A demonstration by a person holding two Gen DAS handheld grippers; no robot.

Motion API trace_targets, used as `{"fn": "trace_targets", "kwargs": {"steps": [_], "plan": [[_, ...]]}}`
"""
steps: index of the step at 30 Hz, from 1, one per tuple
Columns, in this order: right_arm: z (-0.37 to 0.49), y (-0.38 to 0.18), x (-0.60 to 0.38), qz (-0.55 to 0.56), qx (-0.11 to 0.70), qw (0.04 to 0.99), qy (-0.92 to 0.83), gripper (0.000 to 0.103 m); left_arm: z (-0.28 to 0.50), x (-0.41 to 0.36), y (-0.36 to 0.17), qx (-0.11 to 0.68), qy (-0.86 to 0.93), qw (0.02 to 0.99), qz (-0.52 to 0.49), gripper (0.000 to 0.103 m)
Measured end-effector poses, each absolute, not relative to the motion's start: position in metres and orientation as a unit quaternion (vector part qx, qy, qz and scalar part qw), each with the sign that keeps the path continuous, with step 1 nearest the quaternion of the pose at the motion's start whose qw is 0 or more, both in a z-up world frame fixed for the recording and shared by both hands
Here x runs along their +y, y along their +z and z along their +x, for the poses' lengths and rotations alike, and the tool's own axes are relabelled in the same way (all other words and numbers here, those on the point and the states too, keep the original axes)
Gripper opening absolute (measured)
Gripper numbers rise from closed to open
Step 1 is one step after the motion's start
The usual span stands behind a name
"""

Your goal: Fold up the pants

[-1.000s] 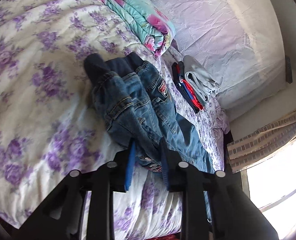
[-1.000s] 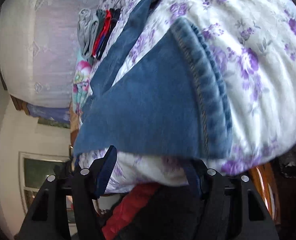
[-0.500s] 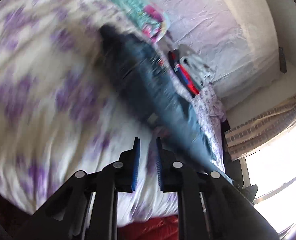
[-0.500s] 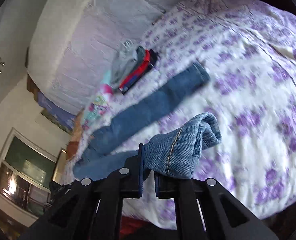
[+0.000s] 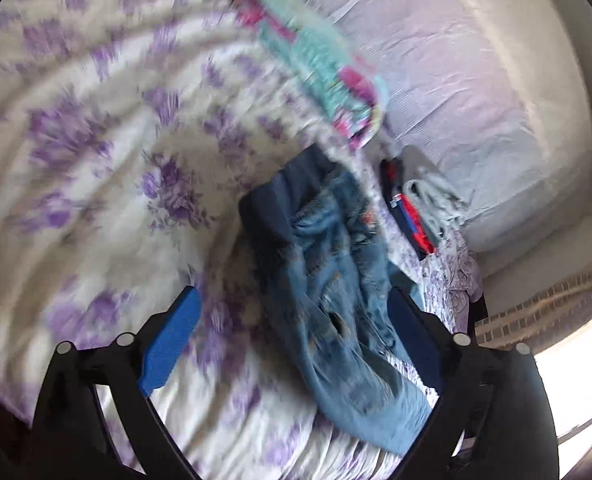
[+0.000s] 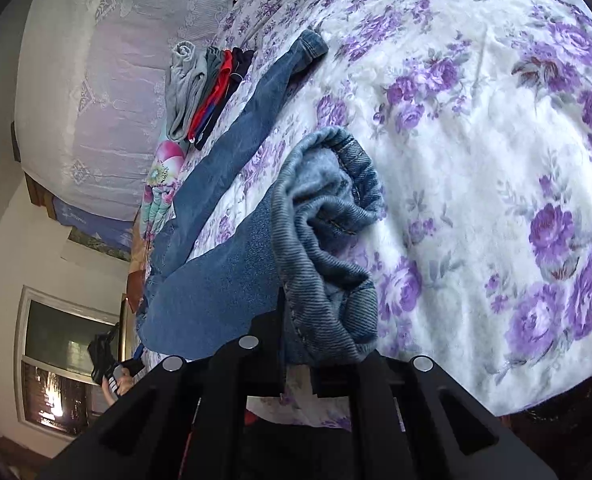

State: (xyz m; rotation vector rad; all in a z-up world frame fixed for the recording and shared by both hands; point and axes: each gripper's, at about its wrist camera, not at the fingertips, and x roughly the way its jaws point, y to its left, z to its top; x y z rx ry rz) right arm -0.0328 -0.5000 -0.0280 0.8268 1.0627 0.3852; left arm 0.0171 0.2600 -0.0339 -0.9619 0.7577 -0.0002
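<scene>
A pair of blue denim jeans [image 5: 336, 280] was laid lengthwise on a bed covered by a white quilt with purple flowers [image 5: 96, 208], near the bed's far side. In the left wrist view, blurred by motion, the waistband end was seen toward the middle of the bed and the legs ran toward the near edge. The left gripper [image 5: 296, 344] was held above the jeans with its jaws spread wide and nothing between them; one blue pad was over bare quilt and the other lay beside the denim.

In the right wrist view, the right gripper [image 6: 296, 360] was seen with its jaws clamped on a bunched leg cuff [image 6: 328, 240] at the near edge of the bed, the fabric's pale inside turned outward. The other leg [image 6: 236, 128] was stretched flat toward the far side, its hem close to a small stack of folded grey, red and navy clothes [image 6: 204, 92]. A folded turquoise and pink blanket [image 6: 160, 192] was set just beside that leg, along the same side.

A broad stretch of bare quilt lay open on the side of the jeans away from the stack. A white pillow [image 6: 96, 92] lay beyond the stack.
</scene>
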Motion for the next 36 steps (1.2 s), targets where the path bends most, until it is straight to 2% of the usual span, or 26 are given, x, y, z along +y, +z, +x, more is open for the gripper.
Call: {"fn": "trace_targets", "kwargs": {"steps": [1, 2, 3, 5, 6, 9, 12, 14, 16, 17, 19, 20, 22, 23, 24, 27, 30, 33, 36], "plan": [[-0.034, -0.036, -0.496, 0.381, 0.488, 0.765, 0.177, 0.009, 0.029, 0.262, -0.044, 0.369, -0.006, 0.807, -0.462, 0.077], [-0.033, -0.034, -0.496, 0.382, 0.486, 0.766, 0.177, 0.009, 0.038, 0.262, -0.05, 0.379, -0.011, 0.799, -0.467, 0.063], [-0.031, -0.034, -0.495, 0.38, 0.484, 0.768, 0.177, 0.009, 0.047, 0.261, -0.056, 0.386, -0.02, 0.794, -0.469, 0.042], [-0.028, -0.025, -0.496, 0.37, 0.471, 0.78, 0.179, 0.009, 0.062, 0.257, -0.062, 0.395, -0.026, 0.801, -0.449, 0.023], [-0.026, -0.017, -0.497, 0.367, 0.459, 0.789, 0.181, 0.009, 0.062, 0.256, -0.063, 0.391, -0.025, 0.804, -0.447, 0.018], [-0.018, 0.004, -0.5, 0.362, 0.432, 0.806, 0.181, 0.009, 0.032, 0.252, -0.061, 0.354, -0.044, 0.806, -0.473, 0.014], [-0.01, 0.02, -0.506, 0.343, 0.411, 0.825, 0.179, 0.009, -0.007, 0.244, -0.058, 0.333, -0.059, 0.811, -0.478, 0.014], [-0.003, 0.012, -0.511, 0.343, 0.429, 0.817, 0.177, 0.009, -0.026, 0.241, -0.072, 0.341, -0.058, 0.801, -0.488, 0.014], [0.0, -0.009, -0.514, 0.325, 0.468, 0.804, 0.169, 0.013, -0.029, 0.242, -0.092, 0.356, -0.067, 0.786, -0.5, 0.015], [-0.001, -0.021, -0.517, 0.323, 0.487, 0.795, 0.161, 0.02, -0.029, 0.244, -0.093, 0.352, -0.079, 0.787, -0.501, 0.015], [-0.008, -0.037, -0.534, 0.382, 0.48, 0.772, 0.163, 0.021, -0.029, 0.248, -0.085, 0.356, -0.081, 0.782, -0.504, 0.019], [-0.013, -0.038, -0.541, 0.399, 0.474, 0.768, 0.16, 0.022, -0.032, 0.25, -0.08, 0.354, -0.076, 0.785, -0.503, 0.025], [-0.018, -0.03, -0.555, 0.403, 0.454, 0.782, 0.14, 0.027, -0.046, 0.262, -0.06, 0.336, -0.027, 0.813, -0.475, 0.045], [-0.019, -0.024, -0.56, 0.392, 0.446, 0.794, 0.126, 0.03, -0.051, 0.267, -0.052, 0.326, -0.003, 0.824, -0.462, 0.061], [-0.019, -0.018, -0.562, 0.379, 0.441, 0.806, 0.112, 0.03, -0.061, 0.276, -0.041, 0.307, 0.035, 0.841, -0.444, 0.066], [-0.014, 0.007, -0.569, 0.341, 0.399, 0.849, 0.056, 0.03, -0.063, 0.295, -0.021, 0.287, 0.061, 0.853, -0.431, 0.066], [0.01, 0.03, -0.569, 0.356, 0.343, 0.867, 0.064, 0.03, -0.033, 0.304, -0.011, 0.3, 0.046, 0.851, -0.429, 0.066], [0.05, 0.025, -0.552, 0.384, 0.359, 0.844, 0.102, 0.03, 0.028, 0.299, -0.009, 0.327, 0.007, 0.84, -0.433, 0.067], [0.097, 0.003, -0.523, 0.415, 0.409, 0.802, 0.131, 0.03, 0.073, 0.29, -0.019, 0.355, -0.023, 0.816, -0.457, 0.067]]}}
